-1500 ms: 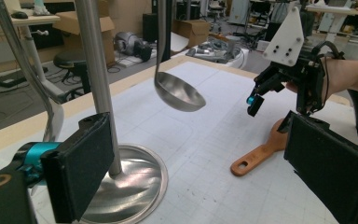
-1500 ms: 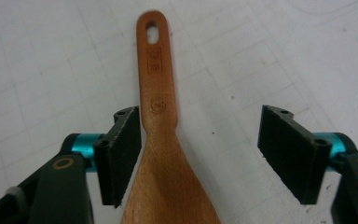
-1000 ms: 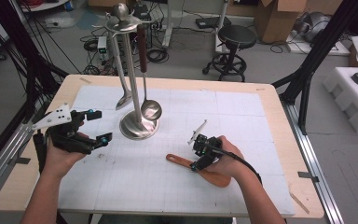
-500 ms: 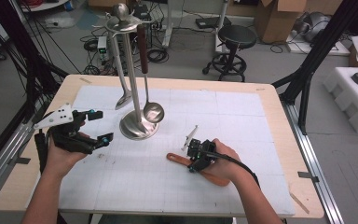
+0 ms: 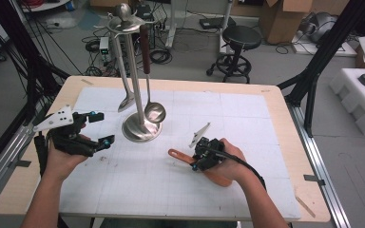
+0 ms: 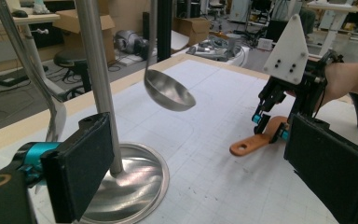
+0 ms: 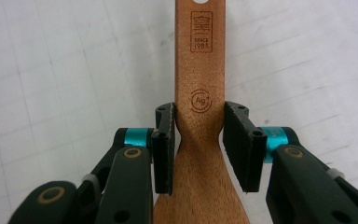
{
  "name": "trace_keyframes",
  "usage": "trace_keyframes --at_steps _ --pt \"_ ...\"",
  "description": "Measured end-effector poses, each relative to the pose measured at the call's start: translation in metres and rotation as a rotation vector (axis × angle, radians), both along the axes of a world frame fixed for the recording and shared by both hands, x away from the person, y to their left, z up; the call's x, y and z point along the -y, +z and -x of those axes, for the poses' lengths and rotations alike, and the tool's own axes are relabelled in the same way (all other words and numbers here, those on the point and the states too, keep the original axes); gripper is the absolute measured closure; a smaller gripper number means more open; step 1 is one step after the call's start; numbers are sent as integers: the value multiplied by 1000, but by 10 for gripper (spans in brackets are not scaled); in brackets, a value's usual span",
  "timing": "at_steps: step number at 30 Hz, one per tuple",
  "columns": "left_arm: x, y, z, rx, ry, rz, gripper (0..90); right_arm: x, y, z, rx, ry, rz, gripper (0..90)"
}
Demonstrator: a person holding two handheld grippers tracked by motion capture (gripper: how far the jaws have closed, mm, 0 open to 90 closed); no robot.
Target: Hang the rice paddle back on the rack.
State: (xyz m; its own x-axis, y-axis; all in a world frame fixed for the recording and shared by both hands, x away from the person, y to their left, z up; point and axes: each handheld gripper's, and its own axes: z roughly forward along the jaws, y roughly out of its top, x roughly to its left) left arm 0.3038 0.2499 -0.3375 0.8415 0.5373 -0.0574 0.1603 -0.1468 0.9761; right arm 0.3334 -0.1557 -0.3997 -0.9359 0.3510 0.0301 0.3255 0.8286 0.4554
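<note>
Wooden spatula [image 7: 199, 116] is lying on the table [image 5: 275, 114], its neck squeezed by the right gripper [image 7: 199, 123], whose jaws have just been closing; at nine o'clock, the left gripper [image 5: 100, 128] is hanging released.

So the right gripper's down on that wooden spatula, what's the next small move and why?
Probably lift it straight up a little. The right gripper has just closed its jaws on the neck of the wooden spatula, which lies flat on the table mat. The utensil stand with the ladle seems its likely home.
</note>
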Motion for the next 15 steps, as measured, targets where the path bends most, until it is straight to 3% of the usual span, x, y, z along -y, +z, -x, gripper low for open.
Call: trace_keyframes --at_steps 4,9,15 --pt "0 0 0 2 -1 -4 89 9 11 1 17 -14 -78 656" --pt "0 0 0 3 -1 -4 89 25 30 2 36 -30 -239 656" --pt "1 0 0 1 -2 -5 89 43 46 4 67 -43 -379 655"
